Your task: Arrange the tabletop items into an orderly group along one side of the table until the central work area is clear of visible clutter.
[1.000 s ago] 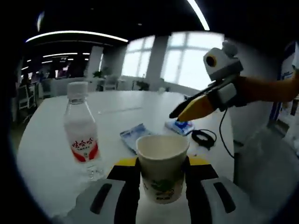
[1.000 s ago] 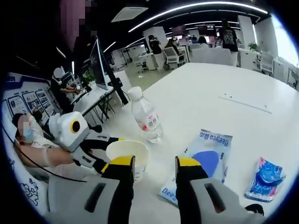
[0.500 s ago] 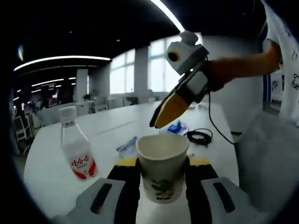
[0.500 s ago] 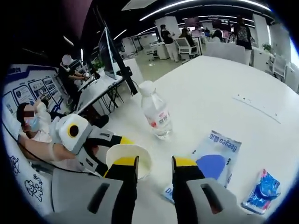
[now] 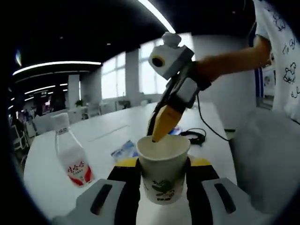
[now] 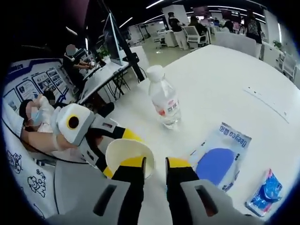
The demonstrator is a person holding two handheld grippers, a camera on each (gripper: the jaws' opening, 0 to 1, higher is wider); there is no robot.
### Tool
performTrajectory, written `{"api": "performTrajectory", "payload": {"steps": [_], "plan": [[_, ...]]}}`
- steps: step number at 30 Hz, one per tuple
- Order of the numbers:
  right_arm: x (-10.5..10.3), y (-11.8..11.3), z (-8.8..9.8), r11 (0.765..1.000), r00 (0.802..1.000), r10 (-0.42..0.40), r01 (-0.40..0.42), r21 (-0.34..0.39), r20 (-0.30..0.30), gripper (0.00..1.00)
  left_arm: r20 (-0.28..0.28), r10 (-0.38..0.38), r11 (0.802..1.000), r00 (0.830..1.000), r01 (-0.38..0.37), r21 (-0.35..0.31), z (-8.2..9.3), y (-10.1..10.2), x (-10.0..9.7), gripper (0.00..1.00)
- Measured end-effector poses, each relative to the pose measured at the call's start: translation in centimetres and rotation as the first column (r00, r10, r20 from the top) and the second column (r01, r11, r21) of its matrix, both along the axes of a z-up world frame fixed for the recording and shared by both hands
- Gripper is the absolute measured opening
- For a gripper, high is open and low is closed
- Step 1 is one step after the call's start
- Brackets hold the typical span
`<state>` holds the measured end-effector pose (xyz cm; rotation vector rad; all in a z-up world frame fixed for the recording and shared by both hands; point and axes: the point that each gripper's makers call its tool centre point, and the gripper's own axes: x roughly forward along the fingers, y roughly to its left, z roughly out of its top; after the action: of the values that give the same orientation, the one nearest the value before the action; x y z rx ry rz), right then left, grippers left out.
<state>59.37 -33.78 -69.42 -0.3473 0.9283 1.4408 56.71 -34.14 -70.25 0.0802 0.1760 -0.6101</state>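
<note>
At frame bottom, the left gripper [image 5: 163, 174] clamps the paper cup [image 5: 163, 166]; the right gripper [image 6: 154, 165], jaws narrowed and empty, could knock its rim and tip it.

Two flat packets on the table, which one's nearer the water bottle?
The larger white packet with the blue oval, lying just beside the water bottle. The small blue packet lies farther off.

We see an upright white paper cup [image 5: 163, 168], empty, beside an upright capped water bottle [image 6: 165, 99], a flat blue-white packet [image 6: 219, 158] and a blue wrapper [image 6: 265, 193] on the desk [image 6: 225, 84].
</note>
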Motion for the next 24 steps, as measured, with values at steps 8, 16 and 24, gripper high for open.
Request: {"api": "performTrajectory", "payload": {"steps": [8,16,24], "plan": [[-0.1,-0.6,-0.7,1.0,1.0,-0.008,0.008,-0.027,-0.023,0.09,-0.002,-0.018,1.0,1.0,0.018,0.019,-0.3,-0.5,0.1,0.34],[-0.1,-1.0,-1.0,0.999,1.0,-0.007,0.007,-0.042,-0.02,0.05,-0.008,-0.025,0.999,1.0,0.026,0.028,-0.4,-0.5,0.3,0.35],[-0.1,-1.2,-1.6,0.998,1.0,-0.007,0.005,-0.061,-0.026,0.0,-0.018,-0.028,0.999,0.999,0.029,0.031,-0.6,-0.7,0.3,0.35]]}}
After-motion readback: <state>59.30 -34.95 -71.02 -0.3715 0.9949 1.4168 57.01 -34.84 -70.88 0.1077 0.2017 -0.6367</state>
